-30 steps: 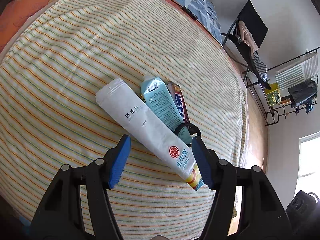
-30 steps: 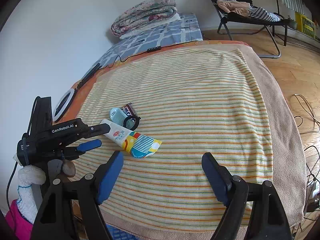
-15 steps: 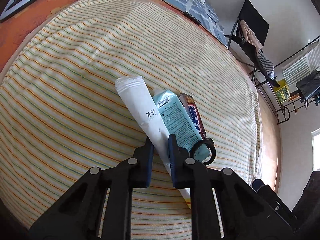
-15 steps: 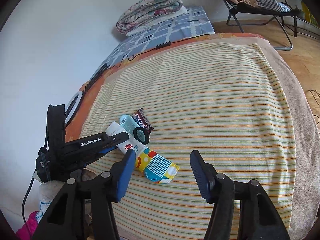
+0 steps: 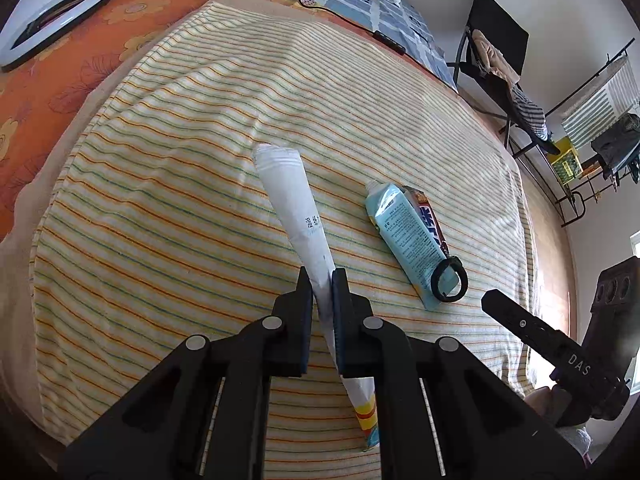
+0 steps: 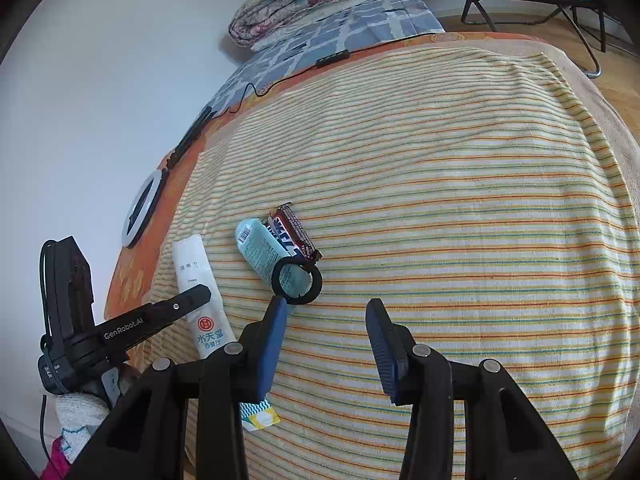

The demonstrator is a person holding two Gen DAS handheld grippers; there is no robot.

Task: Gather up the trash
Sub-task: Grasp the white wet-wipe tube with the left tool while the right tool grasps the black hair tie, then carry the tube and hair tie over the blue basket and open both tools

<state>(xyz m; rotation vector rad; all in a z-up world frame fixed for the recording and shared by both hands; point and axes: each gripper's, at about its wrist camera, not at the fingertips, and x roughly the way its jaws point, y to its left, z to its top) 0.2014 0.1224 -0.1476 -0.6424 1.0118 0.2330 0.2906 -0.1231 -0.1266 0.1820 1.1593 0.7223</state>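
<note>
Left wrist view: the left gripper (image 5: 322, 280) is clenched on a long white wet-wipe packet (image 5: 294, 200), its two pads pressing the packet's sides just below its middle. The packet sticks out ahead of the jaws over the striped blanket (image 5: 160, 200), and its colourful end hangs down behind the pads. To the right, apart from the packet, a light blue pouch (image 5: 408, 232) lies flat on the blanket with a dark candy wrapper (image 5: 430, 216) touching its far side. A black ring (image 5: 449, 284) rests on the pouch's near end. A white ring light (image 5: 52, 20) lies on the orange cover at the upper left. A folding chair (image 5: 496, 40) stands by the wall.

Right wrist view: the right gripper (image 6: 326, 340) is closing, yet its blue pads grasp nothing; only blanket lies between them. Its left pad is just beside the black ring (image 6: 297, 283) and the blue pouch (image 6: 260, 252). The candy wrapper (image 6: 294, 232) lies against the pouch. At the left, the other gripper holds the white packet (image 6: 200, 300) above the blanket's edge. A folded quilt (image 6: 296, 0) sits at the far end of the bed.
</note>
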